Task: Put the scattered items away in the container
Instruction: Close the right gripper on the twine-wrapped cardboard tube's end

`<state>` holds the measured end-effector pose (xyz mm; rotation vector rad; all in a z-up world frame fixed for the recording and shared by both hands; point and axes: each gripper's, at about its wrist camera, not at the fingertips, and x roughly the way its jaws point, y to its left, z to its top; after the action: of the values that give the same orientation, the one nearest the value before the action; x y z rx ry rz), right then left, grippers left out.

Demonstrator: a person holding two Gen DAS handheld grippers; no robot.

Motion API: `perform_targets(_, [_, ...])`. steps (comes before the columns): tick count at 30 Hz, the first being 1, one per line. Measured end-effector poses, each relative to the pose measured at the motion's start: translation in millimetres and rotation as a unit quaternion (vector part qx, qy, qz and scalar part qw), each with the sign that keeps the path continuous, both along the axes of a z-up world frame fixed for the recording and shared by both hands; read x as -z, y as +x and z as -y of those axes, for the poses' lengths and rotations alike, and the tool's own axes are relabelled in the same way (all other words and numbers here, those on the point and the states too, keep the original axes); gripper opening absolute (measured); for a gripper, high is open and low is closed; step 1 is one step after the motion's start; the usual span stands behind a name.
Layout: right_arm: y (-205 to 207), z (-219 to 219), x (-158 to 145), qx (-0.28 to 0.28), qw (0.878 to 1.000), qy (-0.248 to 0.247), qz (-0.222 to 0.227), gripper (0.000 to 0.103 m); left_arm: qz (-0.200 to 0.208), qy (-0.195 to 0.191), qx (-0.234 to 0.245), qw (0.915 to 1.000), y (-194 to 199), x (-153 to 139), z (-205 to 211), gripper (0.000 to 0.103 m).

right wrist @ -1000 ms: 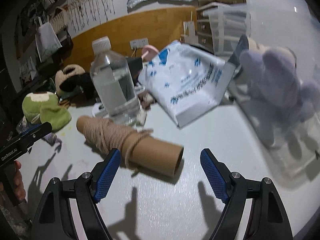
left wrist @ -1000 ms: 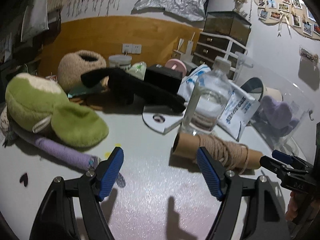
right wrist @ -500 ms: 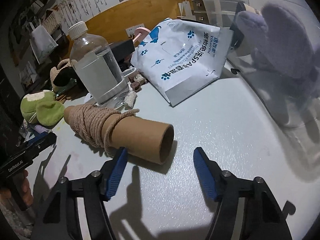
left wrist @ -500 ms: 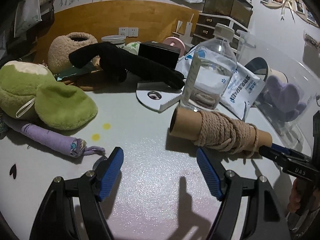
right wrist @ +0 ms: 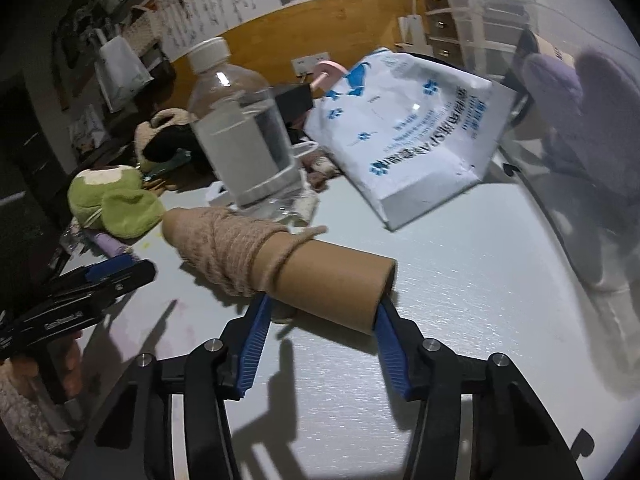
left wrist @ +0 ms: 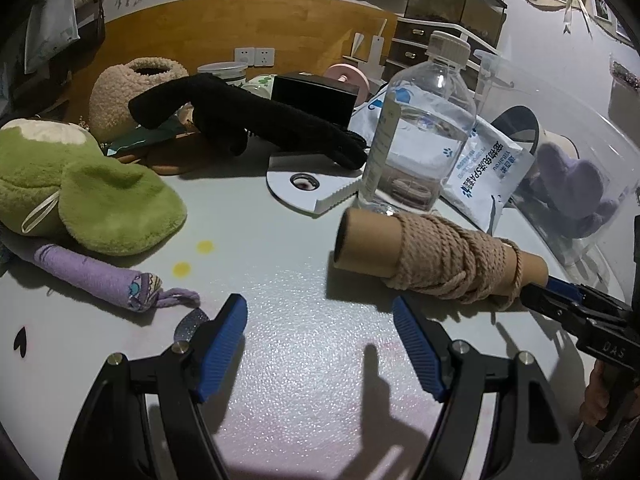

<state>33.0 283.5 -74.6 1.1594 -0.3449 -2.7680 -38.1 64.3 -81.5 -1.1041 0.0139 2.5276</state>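
A cardboard tube wound with tan rope point(left wrist: 440, 256) point(right wrist: 312, 276) lies on the white table. My right gripper point(right wrist: 322, 308) is closing, and the tube's bare near end sits between its blue fingertips point(right wrist: 256, 320); no firm press shows. In the left wrist view the right gripper point(left wrist: 548, 288) reaches the tube's right end. My left gripper point(left wrist: 320, 312) stands open over bare table left of the tube, holding nothing. The clear plastic container point(left wrist: 560, 92) point(right wrist: 560, 32) stands at the right with a purple plush point(left wrist: 572, 184) inside.
Behind the tube stand a water bottle point(left wrist: 420, 136) and a white paw-print bag point(right wrist: 408, 128). To the left lie a green plush point(left wrist: 80, 184), a purple cloth roll point(left wrist: 88, 276), a black plush point(left wrist: 248, 120), a beige fuzzy pot point(left wrist: 132, 92) and a white disc point(left wrist: 304, 188).
My right gripper moved in on the tube's end and its jaws narrowed around it. My left gripper dipped slightly toward the table and stayed open.
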Motion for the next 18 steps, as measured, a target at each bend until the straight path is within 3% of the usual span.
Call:
perform_targets(10, [2.5,14.6,-3.3,-0.037,0.999,-0.026,-0.006,0.036,0.004,-0.002,-0.001,1.0,-1.2,3.4,-1.0,0.075])
perform_targets(18, [-4.0,13.5,5.4,-0.045,0.996,-0.076,-0.003,0.033,0.006,-0.002,0.004,1.0,-0.1,4.1,-2.7,0.075])
